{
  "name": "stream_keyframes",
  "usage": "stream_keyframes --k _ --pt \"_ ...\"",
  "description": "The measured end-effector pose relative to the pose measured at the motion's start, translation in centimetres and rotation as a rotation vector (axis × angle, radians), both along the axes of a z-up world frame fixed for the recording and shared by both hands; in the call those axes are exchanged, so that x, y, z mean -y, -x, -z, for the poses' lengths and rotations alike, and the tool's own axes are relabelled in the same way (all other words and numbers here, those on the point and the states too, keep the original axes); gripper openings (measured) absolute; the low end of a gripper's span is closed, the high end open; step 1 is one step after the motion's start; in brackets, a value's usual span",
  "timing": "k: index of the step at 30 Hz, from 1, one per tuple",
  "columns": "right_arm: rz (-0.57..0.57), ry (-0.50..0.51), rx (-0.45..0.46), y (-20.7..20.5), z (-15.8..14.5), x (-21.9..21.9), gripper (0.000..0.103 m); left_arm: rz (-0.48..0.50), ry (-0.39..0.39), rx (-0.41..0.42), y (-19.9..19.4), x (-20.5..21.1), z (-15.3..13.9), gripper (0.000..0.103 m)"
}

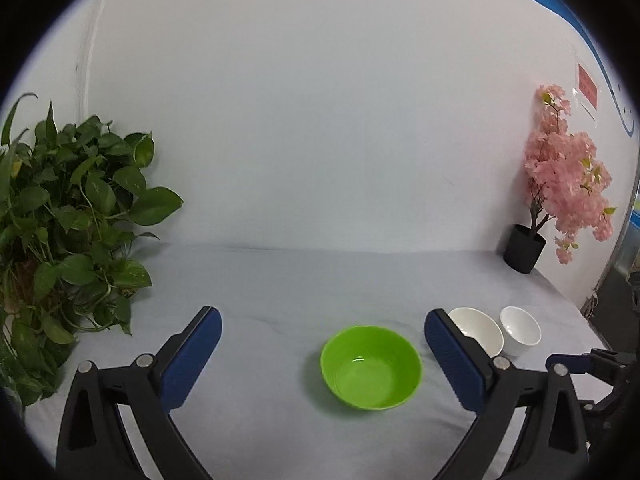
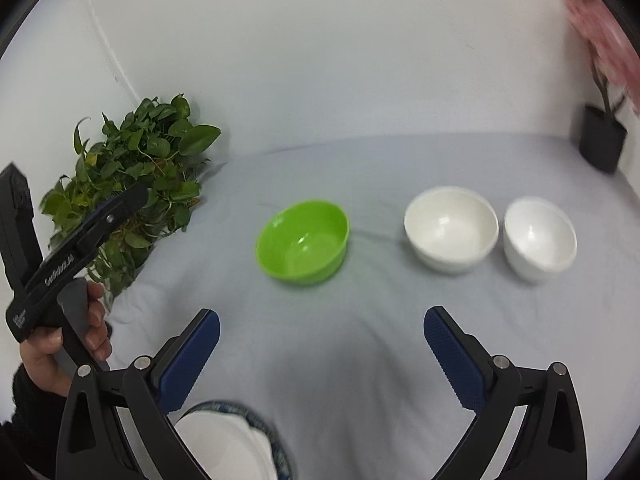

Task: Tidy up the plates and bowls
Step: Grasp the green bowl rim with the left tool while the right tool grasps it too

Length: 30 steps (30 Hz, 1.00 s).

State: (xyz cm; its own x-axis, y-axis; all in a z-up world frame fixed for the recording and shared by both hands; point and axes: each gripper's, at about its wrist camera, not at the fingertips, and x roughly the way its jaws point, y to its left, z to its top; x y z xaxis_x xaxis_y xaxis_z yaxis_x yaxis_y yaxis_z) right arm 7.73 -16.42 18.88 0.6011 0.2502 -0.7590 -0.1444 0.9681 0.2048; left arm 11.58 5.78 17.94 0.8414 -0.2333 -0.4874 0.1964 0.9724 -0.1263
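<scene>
Both the left claw and right claw are being held spread, empty. The green bowl, mid-surface, is probably best being gripped by its rim.

Left tool spread wide, right tool likewise; both unladen.

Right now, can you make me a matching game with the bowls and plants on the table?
Things:
1. green bowl
2. bigger white bowl
3. leafy green plant
4. black pot

Places:
A. far right corner, by the wall
B. between the green bowl and the smaller white bowl
C. far left, by the wall
D. left of both white bowls

Pairs: 1-D, 2-B, 3-C, 4-A
</scene>
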Motion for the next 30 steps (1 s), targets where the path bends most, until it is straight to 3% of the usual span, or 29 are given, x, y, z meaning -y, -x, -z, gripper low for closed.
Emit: stream_keyframes --k 4,9,15,22,25,27,30 --pt "-0.026 -0.014 -0.05 -5.1 1.1 -0.7 0.103 -0.009 0.053 -0.16 -4.3 -0.5 2.8 0.101" --pt "0.041 -0.053 -0.185 -11.2 6.7 -0.7 0.103 -0.008 0.034 -0.316 -8.0 -0.3 7.1 0.101" --pt "0.059 0.03 -0.164 -14.0 9.3 -2.4 0.096 0.075 0.041 -0.469 -10.8 1.1 10.9 0.101" --pt "0.101 0.105 -0.164 -15.6 11.5 -3.3 0.076 0.165 0.036 -0.542 -11.9 2.5 12.5 0.098" --pt "0.078 0.085 -0.192 -16.3 12.5 -4.1 0.063 0.176 0.061 -0.572 -12.2 2.6 12.8 0.08" --pt "0.073 0.074 -0.204 -16.7 13.2 -4.5 0.053 0.162 0.05 -0.587 -12.6 2.4 13.1 0.059" --pt "0.089 0.009 -0.239 -17.2 14.2 -4.3 0.037 0.147 0.024 -0.605 -12.8 2.1 13.6 0.038"
